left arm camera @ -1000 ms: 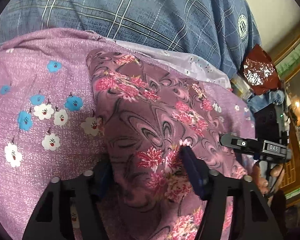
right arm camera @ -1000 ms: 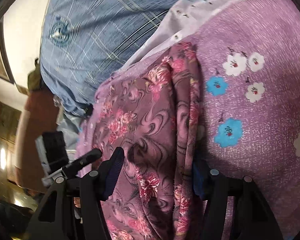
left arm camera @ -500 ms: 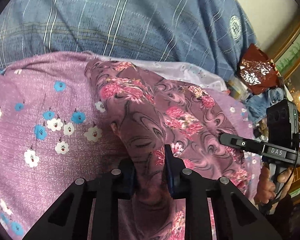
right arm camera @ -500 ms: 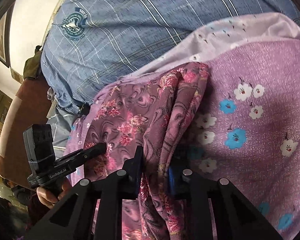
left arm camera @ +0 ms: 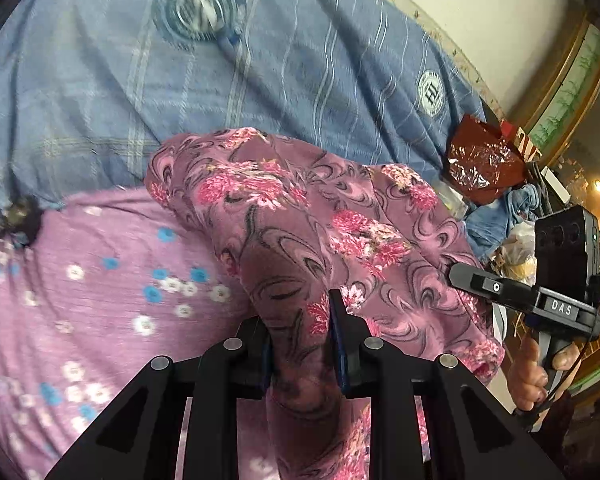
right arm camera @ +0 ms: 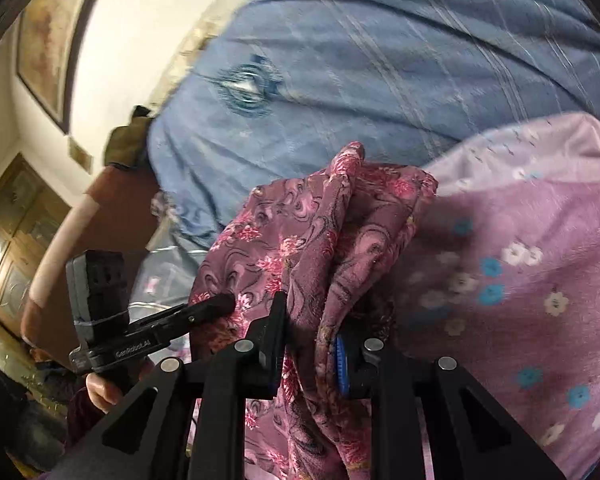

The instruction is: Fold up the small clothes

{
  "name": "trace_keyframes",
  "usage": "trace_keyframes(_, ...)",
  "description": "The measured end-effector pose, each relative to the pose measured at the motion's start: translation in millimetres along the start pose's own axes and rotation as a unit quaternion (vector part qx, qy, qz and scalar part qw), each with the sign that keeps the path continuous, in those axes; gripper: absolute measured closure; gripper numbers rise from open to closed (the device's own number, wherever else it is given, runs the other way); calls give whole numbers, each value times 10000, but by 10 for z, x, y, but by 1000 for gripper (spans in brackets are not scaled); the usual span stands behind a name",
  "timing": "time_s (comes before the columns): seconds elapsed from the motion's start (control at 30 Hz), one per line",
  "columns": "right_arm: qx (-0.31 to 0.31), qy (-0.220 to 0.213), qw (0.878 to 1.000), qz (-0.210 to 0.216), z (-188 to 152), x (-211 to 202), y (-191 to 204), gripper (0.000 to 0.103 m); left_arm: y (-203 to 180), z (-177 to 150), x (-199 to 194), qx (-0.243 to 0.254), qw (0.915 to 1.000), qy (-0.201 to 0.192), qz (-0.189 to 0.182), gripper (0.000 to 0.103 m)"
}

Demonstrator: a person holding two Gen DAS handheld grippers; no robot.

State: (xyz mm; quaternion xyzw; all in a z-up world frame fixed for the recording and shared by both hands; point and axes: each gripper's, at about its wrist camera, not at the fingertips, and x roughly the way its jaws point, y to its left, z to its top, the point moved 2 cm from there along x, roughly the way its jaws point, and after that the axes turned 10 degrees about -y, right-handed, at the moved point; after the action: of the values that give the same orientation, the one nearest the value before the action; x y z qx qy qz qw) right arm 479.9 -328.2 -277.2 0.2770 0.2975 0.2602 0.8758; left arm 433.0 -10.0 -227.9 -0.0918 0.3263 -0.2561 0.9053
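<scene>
The mauve, pink-flowered fabric garment point(left arm camera: 300, 216) is gripped at two points — bunched cloth is clamped between the fingers of the left gripper point(left arm camera: 300, 344) and, likewise, of the right gripper point(right arm camera: 312, 340). From each grip the garment extends toward 12 o'clock, draped over a lilac cloth printed with blue and white flowers point(left arm camera: 80, 280). A blue checked sheet point(left arm camera: 260, 60) is seen beyond — a red foil bag point(left arm camera: 480, 160) lies at 2 o'clock in the left view.

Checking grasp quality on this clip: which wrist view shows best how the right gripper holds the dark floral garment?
The right wrist view: the right gripper is shut on a bunched fold of the dark floral garment. The left wrist view shows only its finger reaching into the cloth from the side; the contact is hidden.
</scene>
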Motion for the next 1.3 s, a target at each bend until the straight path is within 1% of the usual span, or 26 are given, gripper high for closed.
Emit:
trace_keyframes(0.07, -55, -59, 9999, 131, -29, -14, 167, 83, 31, 34, -260, 94, 9999, -39, 114, 82)
trace_keyframes(0.13, -103, -57, 9996, 241, -79, 11, 302, 83, 86, 31, -474, 166, 9995, 13, 278, 81)
trace_keyframes(0.2, -198, 77, 9994, 282, -159, 99, 401, 83, 137, -5, -593, 140, 9992, 86, 366, 81)
trace_keyframes(0.3, -236, 352, 9990, 156, -317, 310, 410, 83, 262, -139, -639, 32, 9987, 231, 464, 81)
trace_keyframes(0.47, -95, 884, 9958, -209, -598, 709, 172, 83, 620, -490, -375, -364, 9959, 581, 590, 81)
trace_keyframes(0.57, 7, 1281, 9905, -502, -809, 979, -29, 83, 815, -686, -231, -493, 9933, 793, 674, 81)
trace_keyframes(0.63, 24, 1542, 9852, -752, -951, 1149, -173, 83, 898, -780, -217, -614, 9927, 804, 656, 80)
trace_keyframes(0.7, -4, 1729, 9802, -961, -1062, 1259, -296, 83, 980, -850, -269, -703, 9929, 729, 632, 78)
trace_keyframes(0.77, 65, 1859, 9773, -1016, -1139, 1319, -387, 83, 1010, -903, -310, -771, 9924, 713, 646, 74)
trace_keyframes(0.83, 39, 1845, 9779, -987, -1148, 1319, -399, 82, 1056, -933, -370, -820, 9916, 703, 705, 73)
trace_keyframes(0.9, -48, 1778, 9790, -994, -1127, 1271, -348, 76, 1076, -916, -423, -880, 9909, 684, 761, 73)
trace_keyframes(0.93, -57, 1724, 9797, -1019, -1120, 1243, -329, 75, 1061, -919, -502, -896, 9906, 677, 785, 73)
trace_keyframes(0.97, -84, 1665, 9804, -1047, -1115, 1205, -296, 71, 1023, -902, -416, -874, 9905, 677, 817, 73)
trace_keyframes(1.03, -95, 1593, 9820, -1011, -1112, 1148, -245, 61, 1037, -931, -450, -843, 9903, 686, 871, 73)
trace_keyframes(1.07, -39, 1587, 9827, -957, -1115, 1138, -231, 50, 1033, -917, -478, -906, 9895, 686, 888, 70)
trace_keyframes(1.1, 72, 1582, 9834, -883, -1115, 1146, -223, 43, 982, -911, -399, -1008, 9882, 698, 914, 67)
trace_keyframes(1.17, 213, 1502, 9845, -877, -1125, 1182, -247, 42, 1018, -899, -350, -1253, 9848, 786, 910, 45)
trace_keyframes(1.23, 362, 1468, 9840, -944, -1146, 1238, -320, 42, 1115, -885, -273, -1487, 9803, 850, 983, 39)
trace_keyframes(1.3, 545, 1397, 9848, -875, -1146, 1277, -398, 42, 1203, -843, -217, -1786, 9761, 815, 929, 39)
